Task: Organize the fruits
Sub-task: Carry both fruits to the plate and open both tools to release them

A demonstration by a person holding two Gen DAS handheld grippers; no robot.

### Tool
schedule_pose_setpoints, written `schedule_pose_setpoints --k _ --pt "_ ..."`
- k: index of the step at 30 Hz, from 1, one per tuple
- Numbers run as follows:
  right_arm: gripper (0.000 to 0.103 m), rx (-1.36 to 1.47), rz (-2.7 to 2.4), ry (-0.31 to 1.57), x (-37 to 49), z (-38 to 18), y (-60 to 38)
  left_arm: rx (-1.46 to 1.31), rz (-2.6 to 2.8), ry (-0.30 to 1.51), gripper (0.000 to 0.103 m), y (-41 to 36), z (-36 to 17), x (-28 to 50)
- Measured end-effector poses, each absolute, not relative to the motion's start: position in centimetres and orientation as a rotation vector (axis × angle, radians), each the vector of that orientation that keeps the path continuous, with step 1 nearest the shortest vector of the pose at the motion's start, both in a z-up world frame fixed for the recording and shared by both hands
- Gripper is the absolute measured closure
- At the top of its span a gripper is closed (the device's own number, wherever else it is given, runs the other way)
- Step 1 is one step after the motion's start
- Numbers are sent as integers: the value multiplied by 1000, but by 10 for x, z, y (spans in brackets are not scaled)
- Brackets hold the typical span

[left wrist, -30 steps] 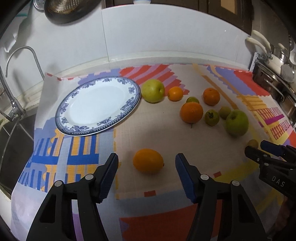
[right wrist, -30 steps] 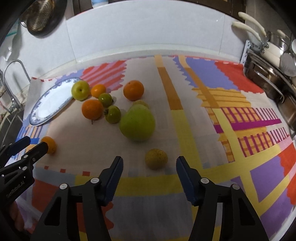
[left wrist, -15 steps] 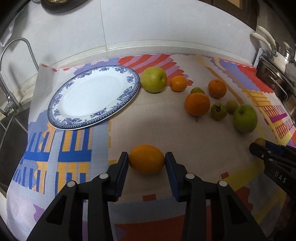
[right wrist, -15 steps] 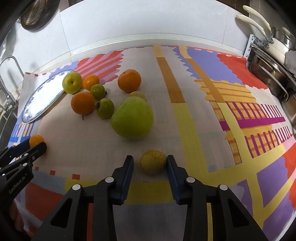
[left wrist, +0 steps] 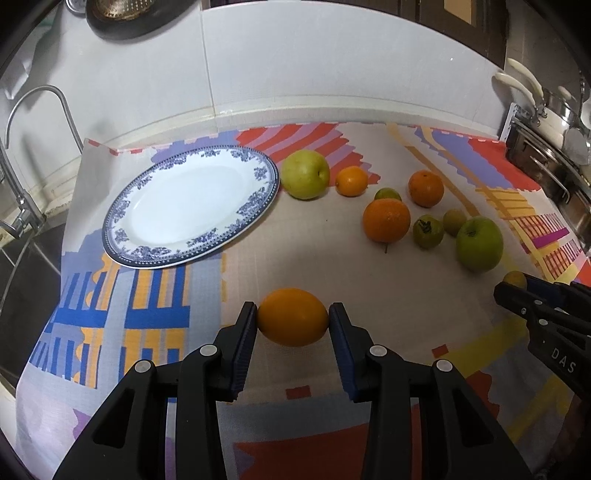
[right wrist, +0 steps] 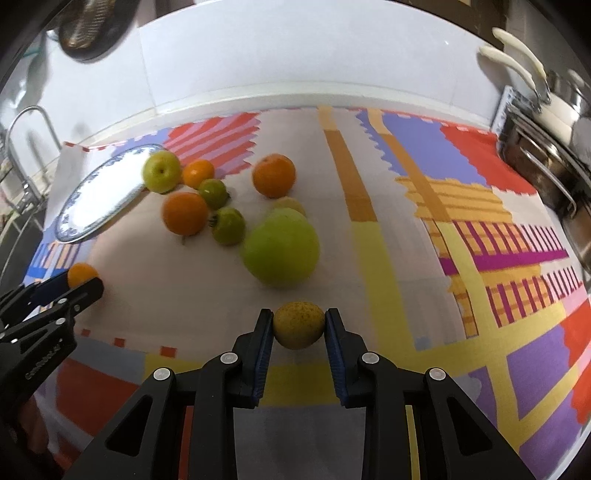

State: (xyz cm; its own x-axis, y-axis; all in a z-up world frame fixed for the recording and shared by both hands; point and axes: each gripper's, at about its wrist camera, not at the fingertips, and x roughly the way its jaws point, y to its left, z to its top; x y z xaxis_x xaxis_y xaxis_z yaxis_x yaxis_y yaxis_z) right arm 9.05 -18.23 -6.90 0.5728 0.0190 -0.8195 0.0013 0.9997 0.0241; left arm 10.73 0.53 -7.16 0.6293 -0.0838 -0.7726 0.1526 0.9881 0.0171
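Observation:
My left gripper (left wrist: 292,317) is shut on an orange lemon-shaped fruit (left wrist: 292,316) just above the patterned cloth. My right gripper (right wrist: 298,325) is shut on a small speckled yellow fruit (right wrist: 298,324). A blue-rimmed white plate (left wrist: 192,205) lies empty at the far left. A yellow-green apple (left wrist: 305,174) sits beside the plate's right rim. Oranges (left wrist: 386,220), small green fruits (left wrist: 427,231) and a green apple (left wrist: 479,243) lie in a loose group on the cloth. The big green apple (right wrist: 280,247) lies just beyond my right gripper.
A sink with a curved tap (left wrist: 22,110) is at the left edge. A metal rack with pots (left wrist: 546,147) stands at the right. A white tiled wall (left wrist: 295,66) backs the counter. A dark pan (left wrist: 114,18) hangs at top left.
Both grippers closed from open onto their fruits: the left on the orange fruit, the right on the speckled yellow fruit. Both views have risen slightly.

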Motion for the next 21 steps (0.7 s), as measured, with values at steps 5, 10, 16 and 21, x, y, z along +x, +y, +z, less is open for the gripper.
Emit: schedule_pose_setpoints --k 5,10,16,21 --pt "74 -25 86 914 87 -57 -166 81 -135 844 64 10 -62 100" --pt "74 -49 183 894 92 -47 -149 74 -116 807 64 19 -51 93" --pt "74 -37 312 857 108 -26 -128 63 -87 748 64 34 -32 92" --pt "74 -55 392 811 128 -11 -109 87 -37 700 64 50 -19 101"
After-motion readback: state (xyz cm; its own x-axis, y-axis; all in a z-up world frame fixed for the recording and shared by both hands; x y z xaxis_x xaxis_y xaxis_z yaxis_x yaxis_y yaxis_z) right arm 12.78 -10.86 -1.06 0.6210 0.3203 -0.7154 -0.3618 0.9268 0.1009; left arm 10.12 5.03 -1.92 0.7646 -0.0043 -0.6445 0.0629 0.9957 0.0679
